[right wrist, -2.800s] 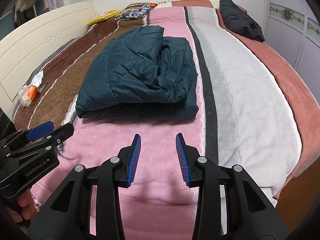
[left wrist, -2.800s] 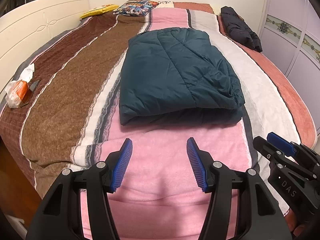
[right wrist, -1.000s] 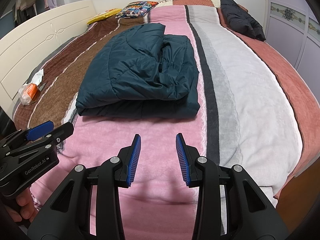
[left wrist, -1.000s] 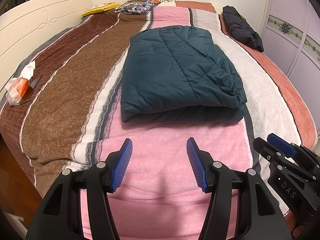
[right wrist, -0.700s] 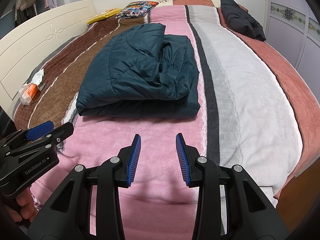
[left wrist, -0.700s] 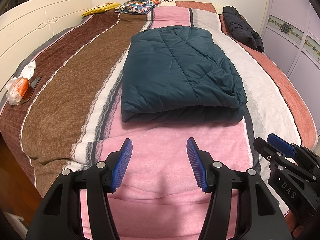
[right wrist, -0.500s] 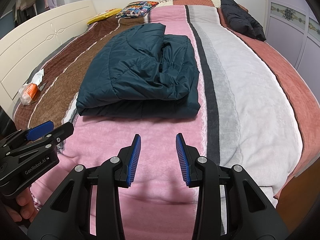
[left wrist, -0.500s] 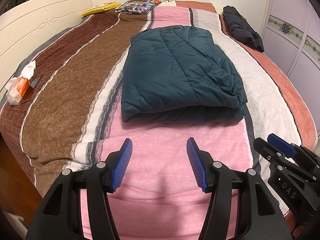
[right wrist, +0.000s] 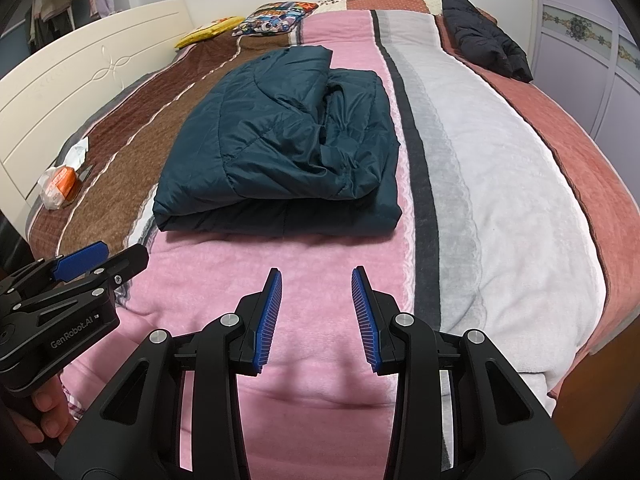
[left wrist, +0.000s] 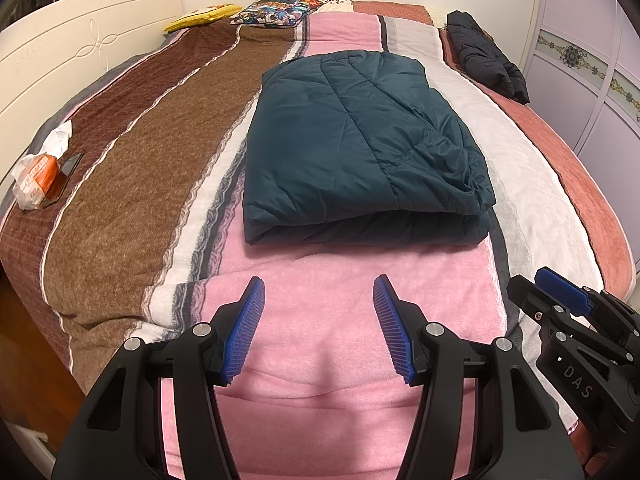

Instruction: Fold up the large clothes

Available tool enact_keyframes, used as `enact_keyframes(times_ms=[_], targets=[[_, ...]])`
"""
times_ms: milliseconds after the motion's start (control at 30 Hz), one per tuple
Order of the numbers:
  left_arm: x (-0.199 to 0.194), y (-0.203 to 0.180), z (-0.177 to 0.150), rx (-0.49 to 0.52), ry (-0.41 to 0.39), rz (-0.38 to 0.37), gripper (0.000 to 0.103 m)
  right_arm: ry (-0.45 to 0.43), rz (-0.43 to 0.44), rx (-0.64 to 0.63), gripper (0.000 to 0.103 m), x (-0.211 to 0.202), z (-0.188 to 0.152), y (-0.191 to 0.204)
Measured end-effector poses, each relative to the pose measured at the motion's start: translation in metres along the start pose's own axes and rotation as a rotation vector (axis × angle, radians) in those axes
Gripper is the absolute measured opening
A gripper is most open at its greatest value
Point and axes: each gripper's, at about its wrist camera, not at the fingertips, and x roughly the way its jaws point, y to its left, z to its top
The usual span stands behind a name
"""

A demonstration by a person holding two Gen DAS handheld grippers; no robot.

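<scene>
A dark teal quilted jacket (left wrist: 360, 148) lies folded into a thick rectangle in the middle of the striped bed; it also shows in the right wrist view (right wrist: 288, 148). My left gripper (left wrist: 318, 292) is open and empty, held above the pink blanket near the bed's front edge, short of the jacket. My right gripper (right wrist: 316, 284) is open and empty too, beside the left one and also short of the jacket. Each gripper shows at the edge of the other's view, the right gripper (left wrist: 560, 292) and the left gripper (right wrist: 84, 260).
A black garment (left wrist: 486, 56) lies at the far right of the bed, also in the right wrist view (right wrist: 486, 40). Pillows (left wrist: 280, 10) lie at the far end. A plastic-wrapped orange packet (left wrist: 38, 176) and a phone (left wrist: 66, 174) lie by the white bed board (left wrist: 76, 52). Wardrobe doors (left wrist: 592, 72) stand on the right.
Over 2.8 seconds both grippers shifted slightly relative to the bed; in the last second nothing visibly moved. The jacket lies as before.
</scene>
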Motion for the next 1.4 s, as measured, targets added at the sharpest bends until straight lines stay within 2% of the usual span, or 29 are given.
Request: enact_keyframes(times_ms=[1400], targets=[[0.0012,0.0030,0.0029,0.009,0.010,0.009,0.056,0.003,-0.002,0.002,0.037,0.0000,-0.0013,0.0014]])
